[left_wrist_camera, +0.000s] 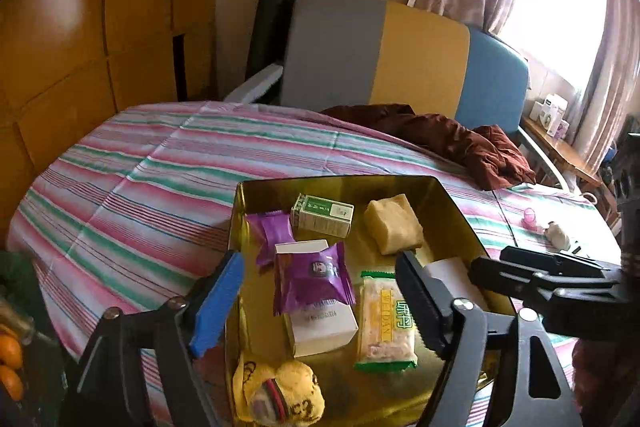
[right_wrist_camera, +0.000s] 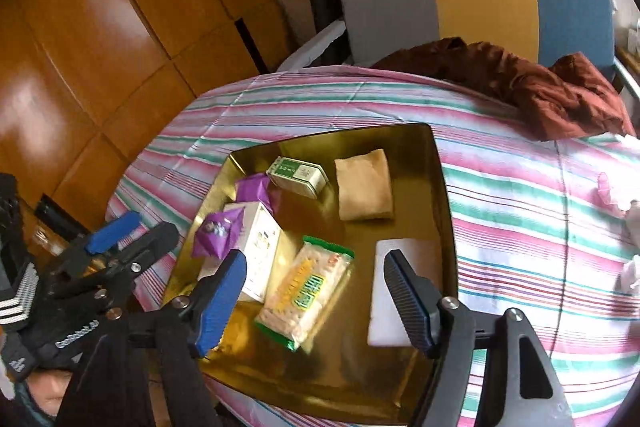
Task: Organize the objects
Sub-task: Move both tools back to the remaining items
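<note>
1. Left wrist view: the left gripper (left_wrist_camera: 320,297) hangs over the near part of the gold tray (left_wrist_camera: 452,199), its fingers spread apart with nothing between them.
2. Inside the tray lie a green box (left_wrist_camera: 322,215) at the far side, a yellow sponge (left_wrist_camera: 394,224) right of it, a purple packet (left_wrist_camera: 314,277) on a white box (left_wrist_camera: 320,327), a cracker pack (left_wrist_camera: 386,323) and a yellow toy (left_wrist_camera: 276,393) at the near edge.
3. The right gripper (left_wrist_camera: 536,267) shows beside the tray's right edge; I cannot tell its state here.
4. Right wrist view: the right gripper (right_wrist_camera: 316,297) hovers above the tray's near half, fingers apart and empty, over the cracker pack and a white pad (right_wrist_camera: 404,267).
5. The tray rests on a striped sheet (right_wrist_camera: 520,227); a brown cloth (right_wrist_camera: 560,91) lies beyond it.
</note>
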`<action>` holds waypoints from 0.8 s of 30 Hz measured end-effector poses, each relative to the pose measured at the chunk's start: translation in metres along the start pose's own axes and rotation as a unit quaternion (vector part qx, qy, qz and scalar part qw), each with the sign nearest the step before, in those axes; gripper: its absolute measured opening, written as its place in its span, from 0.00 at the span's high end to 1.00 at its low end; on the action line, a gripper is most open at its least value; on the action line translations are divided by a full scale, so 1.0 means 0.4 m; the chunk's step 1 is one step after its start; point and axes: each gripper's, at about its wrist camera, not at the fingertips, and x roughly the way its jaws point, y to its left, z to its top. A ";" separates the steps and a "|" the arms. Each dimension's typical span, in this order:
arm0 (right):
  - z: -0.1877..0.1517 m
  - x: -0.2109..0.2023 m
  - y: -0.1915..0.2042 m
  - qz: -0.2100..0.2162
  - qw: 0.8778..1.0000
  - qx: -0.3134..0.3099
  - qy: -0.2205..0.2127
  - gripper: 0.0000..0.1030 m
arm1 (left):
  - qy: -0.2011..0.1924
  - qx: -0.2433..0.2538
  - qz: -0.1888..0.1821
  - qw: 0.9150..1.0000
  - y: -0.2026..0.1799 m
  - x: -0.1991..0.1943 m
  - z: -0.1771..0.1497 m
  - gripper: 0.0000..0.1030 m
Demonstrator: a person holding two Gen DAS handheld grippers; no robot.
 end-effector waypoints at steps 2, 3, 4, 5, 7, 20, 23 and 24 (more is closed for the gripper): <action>-0.006 -0.008 0.008 -0.011 1.000 -0.008 -0.004 0.30 | -0.011 0.008 0.009 1.000 -0.014 -0.015 -0.002 0.18; -0.012 -0.015 0.012 -0.017 1.000 -0.012 -0.007 0.29 | -0.017 0.014 0.010 1.000 -0.022 -0.025 -0.005 0.18; -0.015 -0.017 0.015 -0.020 1.000 -0.015 -0.009 0.29 | -0.019 0.017 0.010 1.000 -0.028 -0.030 -0.006 0.18; -0.018 -0.021 0.017 -0.024 1.000 -0.017 -0.011 0.29 | -0.021 0.021 0.011 0.999 -0.034 -0.035 -0.007 0.17; -0.025 -0.030 0.021 -0.034 0.999 -0.022 -0.015 0.29 | -0.024 0.028 0.012 0.999 -0.045 -0.042 -0.009 0.17; -0.058 -0.075 0.002 -0.077 0.996 -0.033 -0.030 0.29 | -0.024 0.047 0.001 0.999 -0.090 -0.067 -0.026 0.17; -0.066 -0.084 -0.019 -0.085 0.996 -0.023 -0.029 0.29 | -0.024 0.052 -0.007 0.998 -0.105 -0.071 -0.028 0.17; -0.069 -0.087 -0.027 -0.087 0.996 -0.019 -0.028 0.29 | -0.023 0.055 -0.010 0.998 -0.112 -0.071 -0.028 0.17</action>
